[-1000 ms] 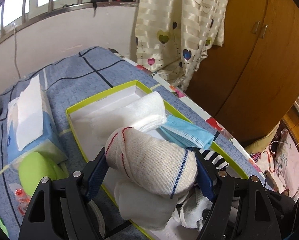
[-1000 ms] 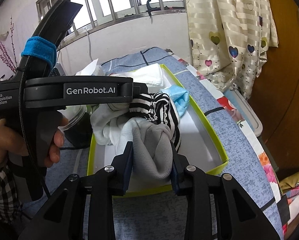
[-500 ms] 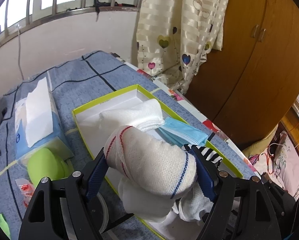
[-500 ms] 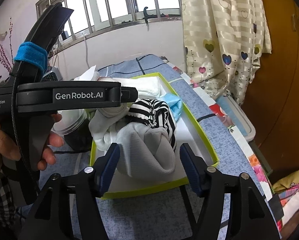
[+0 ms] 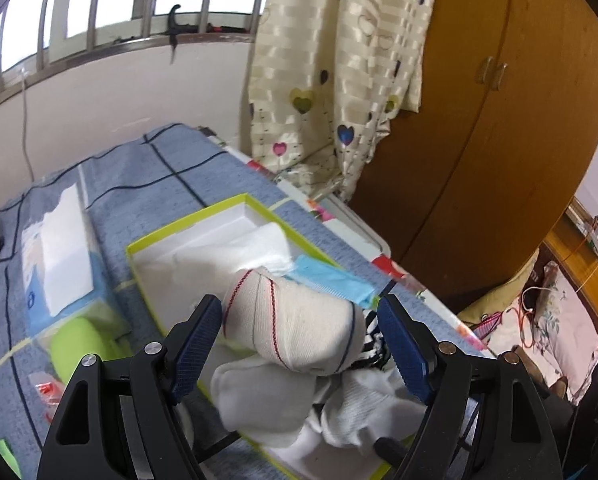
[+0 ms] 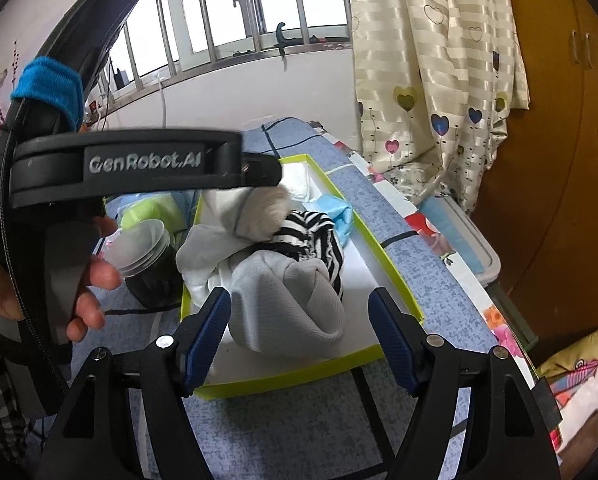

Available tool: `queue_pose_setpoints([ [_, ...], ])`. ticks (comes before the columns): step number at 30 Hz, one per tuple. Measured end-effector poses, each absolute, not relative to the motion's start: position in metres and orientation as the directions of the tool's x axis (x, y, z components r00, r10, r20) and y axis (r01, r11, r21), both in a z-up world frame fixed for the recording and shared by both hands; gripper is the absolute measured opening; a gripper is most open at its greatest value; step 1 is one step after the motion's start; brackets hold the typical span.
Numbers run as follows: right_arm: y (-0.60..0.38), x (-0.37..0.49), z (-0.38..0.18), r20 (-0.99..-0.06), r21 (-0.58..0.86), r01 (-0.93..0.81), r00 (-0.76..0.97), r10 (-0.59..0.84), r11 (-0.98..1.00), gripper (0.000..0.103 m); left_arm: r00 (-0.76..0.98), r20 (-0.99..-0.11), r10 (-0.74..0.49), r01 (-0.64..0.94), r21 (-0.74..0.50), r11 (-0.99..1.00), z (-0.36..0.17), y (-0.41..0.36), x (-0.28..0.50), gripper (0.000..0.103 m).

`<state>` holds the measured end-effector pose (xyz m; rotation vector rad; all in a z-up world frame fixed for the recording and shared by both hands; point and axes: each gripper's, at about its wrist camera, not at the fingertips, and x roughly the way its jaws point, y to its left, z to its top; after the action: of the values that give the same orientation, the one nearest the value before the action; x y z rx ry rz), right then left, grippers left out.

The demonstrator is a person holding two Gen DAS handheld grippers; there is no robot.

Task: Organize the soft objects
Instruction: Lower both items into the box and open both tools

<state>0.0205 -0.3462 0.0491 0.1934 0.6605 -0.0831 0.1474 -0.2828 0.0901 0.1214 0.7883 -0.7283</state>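
A lime-rimmed white box (image 5: 187, 224) (image 6: 395, 280) lies on the blue checked cloth and holds soft things. My left gripper (image 5: 299, 344) is open around a rolled white sock with red and blue lines (image 5: 295, 328), which lies on the pile over white socks (image 5: 267, 400). My right gripper (image 6: 299, 332) is open around a grey sock bundle (image 6: 291, 300) resting in the box's near end. A black-and-white striped sock (image 6: 311, 236), a blue face mask (image 5: 331, 280) (image 6: 335, 208) and a folded white towel (image 5: 235, 248) also lie in the box.
A tissue box (image 5: 59, 248) and a lime green object (image 5: 83, 340) lie left of the box. A lidded dark jar (image 6: 147, 264) stands beside the box. The left gripper's body (image 6: 131, 164) crosses the right wrist view. Curtain (image 5: 339, 80) and wooden wardrobe (image 5: 499, 140) stand beyond the table's right edge.
Both grippers have opened. The right let go of the grey sock bundle, the left let go of the rolled white sock. Both have drawn back and up slightly.
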Motion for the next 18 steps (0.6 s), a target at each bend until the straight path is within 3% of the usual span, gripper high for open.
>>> queue_pose_setpoints([
  [18, -0.343, 0.023, 0.051, -0.604, 0.152, 0.138, 0.797, -0.019, 0.979, 0.072, 0.502, -0.685, -0.528, 0.589, -0.177, 0.788, 0.089, -0.267, 0.158, 0.080],
])
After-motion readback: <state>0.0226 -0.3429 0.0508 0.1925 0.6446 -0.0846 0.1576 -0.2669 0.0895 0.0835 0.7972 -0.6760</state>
